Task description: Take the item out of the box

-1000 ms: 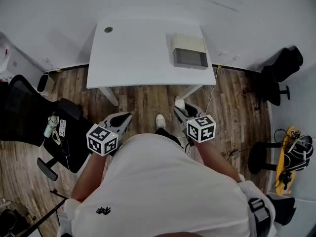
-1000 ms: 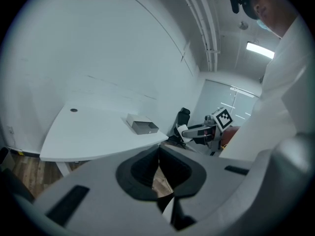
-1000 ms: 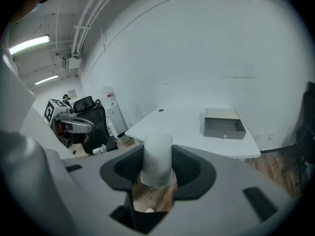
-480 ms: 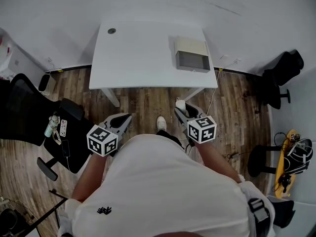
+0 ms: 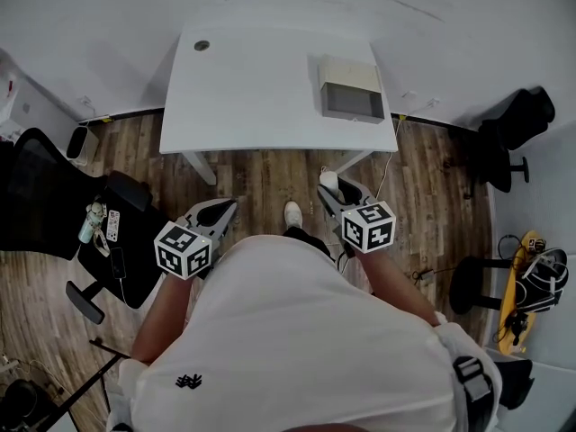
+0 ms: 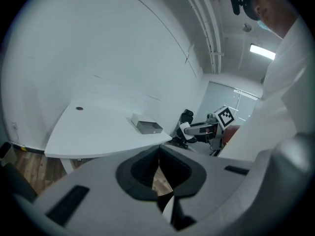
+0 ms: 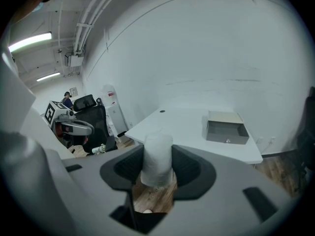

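Observation:
A grey box [image 5: 349,90] with a beige top lies on the right part of the white table [image 5: 252,88], its open side toward me; it also shows as the box [image 7: 226,127] in the right gripper view. My right gripper [image 5: 331,187] hangs over the wooden floor, well short of the table, shut on a white cylinder-shaped item [image 7: 156,159] that stands upright between its pads. My left gripper [image 5: 225,207] is level with it on the left, also short of the table. Its jaws [image 6: 158,168] meet with nothing between them.
A black office chair [image 5: 40,196] stands at the left, with small things on a second black seat [image 5: 112,241] beside it. At the right are a black chair [image 5: 517,124] and a round stool [image 5: 472,286]. My white shoe [image 5: 292,214] shows on the floor between the grippers.
Both grippers have stayed at nearly the same place in front of my body. The head view has shifted a little. The right gripper's hold on the white item is unchanged.

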`<move>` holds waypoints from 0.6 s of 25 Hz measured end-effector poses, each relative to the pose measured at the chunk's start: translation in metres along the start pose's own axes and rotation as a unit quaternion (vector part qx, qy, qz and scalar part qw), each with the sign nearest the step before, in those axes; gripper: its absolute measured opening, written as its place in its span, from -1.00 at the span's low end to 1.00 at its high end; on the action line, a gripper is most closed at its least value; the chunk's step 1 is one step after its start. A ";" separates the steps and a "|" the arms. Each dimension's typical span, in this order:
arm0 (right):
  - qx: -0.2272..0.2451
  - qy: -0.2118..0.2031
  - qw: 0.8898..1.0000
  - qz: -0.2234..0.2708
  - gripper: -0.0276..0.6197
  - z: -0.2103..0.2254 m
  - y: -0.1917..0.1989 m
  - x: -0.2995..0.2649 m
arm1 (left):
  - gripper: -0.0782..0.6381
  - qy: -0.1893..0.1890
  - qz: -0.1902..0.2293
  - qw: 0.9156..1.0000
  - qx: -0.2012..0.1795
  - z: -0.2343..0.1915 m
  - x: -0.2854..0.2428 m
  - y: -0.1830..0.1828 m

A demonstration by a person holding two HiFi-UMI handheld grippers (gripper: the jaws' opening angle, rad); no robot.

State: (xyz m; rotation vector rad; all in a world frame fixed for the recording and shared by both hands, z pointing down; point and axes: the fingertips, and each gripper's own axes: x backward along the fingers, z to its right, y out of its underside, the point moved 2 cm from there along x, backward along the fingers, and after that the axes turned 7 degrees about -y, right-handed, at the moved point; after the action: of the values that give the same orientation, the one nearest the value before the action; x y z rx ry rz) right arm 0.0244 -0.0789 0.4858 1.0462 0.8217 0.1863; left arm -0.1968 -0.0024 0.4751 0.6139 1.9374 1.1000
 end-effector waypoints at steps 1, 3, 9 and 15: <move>0.001 0.000 1.000 0.000 -0.36 0.000 -0.001 0.000 | -0.76 -0.001 0.000 1.000 0.000 -0.001 0.000 0.000; 0.003 0.002 1.000 0.002 -0.36 0.001 -0.004 0.000 | -0.76 -0.002 0.001 1.000 0.001 -0.002 0.001 -0.001; 0.004 0.007 1.000 0.002 -0.36 0.003 -0.013 -0.001 | -0.76 -0.003 -0.001 1.000 0.006 -0.006 0.002 -0.004; -0.002 0.013 1.000 0.000 -0.36 0.015 -0.013 -0.001 | -0.76 -0.004 -0.012 1.000 0.012 -0.008 -0.004 -0.002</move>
State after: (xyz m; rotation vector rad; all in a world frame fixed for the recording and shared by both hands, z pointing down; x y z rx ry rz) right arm 0.0307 -0.0968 0.4789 1.0423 0.8448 0.2027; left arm -0.2010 -0.0102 0.4772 0.6058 1.9494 1.0593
